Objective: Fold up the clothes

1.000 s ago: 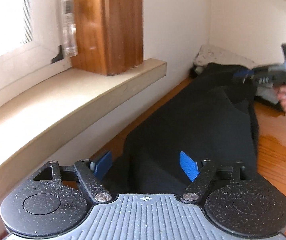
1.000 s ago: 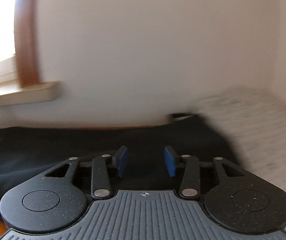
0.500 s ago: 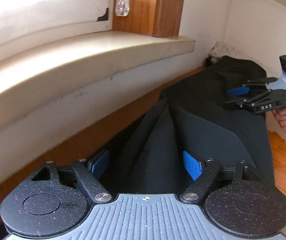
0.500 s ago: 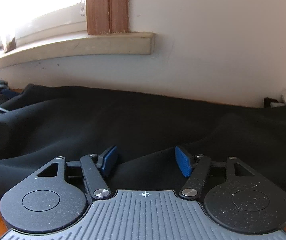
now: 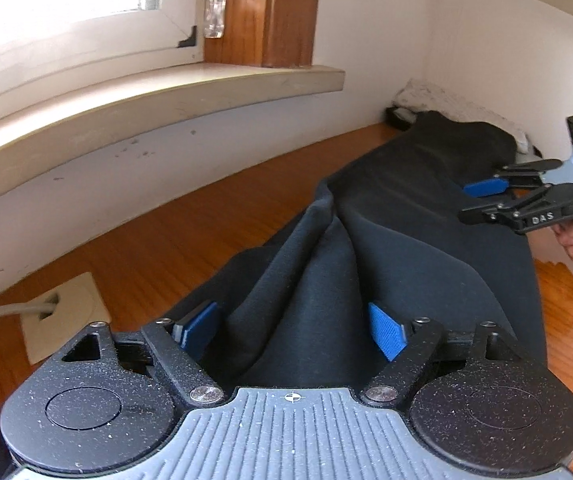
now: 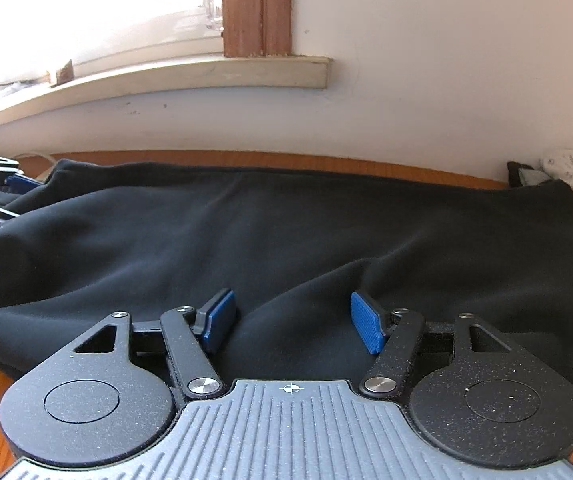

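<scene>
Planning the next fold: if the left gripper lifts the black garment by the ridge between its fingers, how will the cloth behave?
The black garment will probably drape limply: it already puckers into soft ridges by the left gripper. It looks thick and long, so most would likely drag along the wooden tabletop. Its matte knit seems unlikely to slip from the ribbed blue pads.

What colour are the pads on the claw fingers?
Blue pads, seen best in the right wrist view.

You are in a lived-in room of a home: at upper left a wood-framed window (image 5: 274, 12) sits over a beige sill (image 5: 158, 100), white walls (image 6: 446, 40) meet in a corner, and a wooden surface (image 5: 190, 236) carries a cable outlet (image 5: 62, 312) at lower left.
</scene>
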Demonstrator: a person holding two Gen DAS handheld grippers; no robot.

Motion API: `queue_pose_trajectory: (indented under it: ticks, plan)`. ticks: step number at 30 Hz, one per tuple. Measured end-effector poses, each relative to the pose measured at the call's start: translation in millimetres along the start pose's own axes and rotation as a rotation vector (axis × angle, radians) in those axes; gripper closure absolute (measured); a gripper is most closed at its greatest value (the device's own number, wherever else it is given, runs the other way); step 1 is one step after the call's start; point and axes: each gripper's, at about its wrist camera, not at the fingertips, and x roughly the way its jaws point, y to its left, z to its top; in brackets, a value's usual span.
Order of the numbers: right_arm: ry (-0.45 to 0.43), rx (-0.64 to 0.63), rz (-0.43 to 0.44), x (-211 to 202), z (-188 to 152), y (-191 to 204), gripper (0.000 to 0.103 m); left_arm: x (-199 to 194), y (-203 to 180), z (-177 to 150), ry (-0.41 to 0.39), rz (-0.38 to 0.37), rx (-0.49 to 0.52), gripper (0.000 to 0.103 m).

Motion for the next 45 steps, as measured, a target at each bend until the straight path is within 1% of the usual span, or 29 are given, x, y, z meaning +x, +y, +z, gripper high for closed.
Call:
queue_pose_trajectory:
  ticks: [2,4,6,9,13,18,20,21,22,23,24,25,27,31,32,33,34,35,36,37,38,39,45]
  plan:
    - [-0.010,0.006,-0.007,-3,-2,1,0.039,-5,0,4,0.013,0.041,0.016,0.014]
    - [-0.021,0.009,-0.005,-4,-4,1,0.039,-21,4,6,-0.006,0.079,0.021,0.014]
    - [-0.033,0.012,-0.001,-6,-6,0,0.039,-43,12,4,-0.032,0.104,0.003,0.013]
    - [-0.036,0.011,-0.001,-5,-6,0,0.039,-84,28,-9,-0.063,0.191,-0.003,0.012]
    - [-0.036,0.011,-0.001,-3,-7,-1,0.039,-155,67,-45,-0.085,0.334,-0.069,0.011]
    - [-0.038,0.012,-0.005,-2,-8,-1,0.038,-260,126,-108,-0.118,0.548,-0.270,0.011]
    - [-0.038,0.014,-0.009,-1,-8,0,0.038,-291,143,-131,-0.112,0.629,-0.325,0.011]
    - [-0.038,0.015,-0.012,-1,-8,0,0.038,-300,150,-141,-0.099,0.665,-0.339,0.011]
    - [-0.038,0.016,-0.014,-1,-8,1,0.038,-309,156,-150,-0.087,0.696,-0.355,0.011]
    - [-0.038,0.018,-0.016,-1,-8,1,0.037,-313,162,-158,-0.079,0.709,-0.376,0.011]
    - [-0.038,0.019,-0.018,0,-8,1,0.037,-317,168,-165,-0.073,0.716,-0.398,0.012]
    - [-0.038,0.020,-0.020,0,-8,1,0.037,-318,172,-170,-0.076,0.699,-0.421,0.014]
    - [-0.037,0.023,-0.023,0,-8,1,0.036,-319,181,-180,-0.080,0.668,-0.461,0.027]
    - [-0.038,0.026,-0.022,2,-9,1,0.035,-317,176,-184,-0.085,0.687,-0.439,0.032]
    - [-0.038,0.026,-0.023,2,-9,1,0.035,-316,175,-185,-0.086,0.691,-0.434,0.038]
    - [-0.038,0.025,-0.023,1,-9,1,0.035,-316,174,-186,-0.087,0.696,-0.428,0.059]
    - [-0.038,0.025,-0.022,1,-9,1,0.035,-315,173,-187,-0.088,0.700,-0.423,0.064]
    - [-0.038,0.025,-0.021,2,-9,0,0.035,-316,171,-187,-0.097,0.704,-0.419,0.073]
    - [-0.038,0.025,-0.020,2,-9,0,0.035,-323,165,-186,-0.137,0.708,-0.426,0.102]
    - [-0.038,0.024,-0.020,2,-9,0,0.035,-335,161,-184,-0.191,0.725,-0.443,0.099]
    - [-0.038,0.024,-0.019,2,-9,0,0.035,-351,158,-181,-0.274,0.743,-0.474,0.099]
    - [-0.038,0.024,-0.020,1,-9,0,0.035,-363,157,-179,-0.336,0.756,-0.500,0.099]
    - [-0.038,0.022,-0.018,1,-9,0,0.035,-352,174,-184,-0.273,0.756,-0.541,0.098]
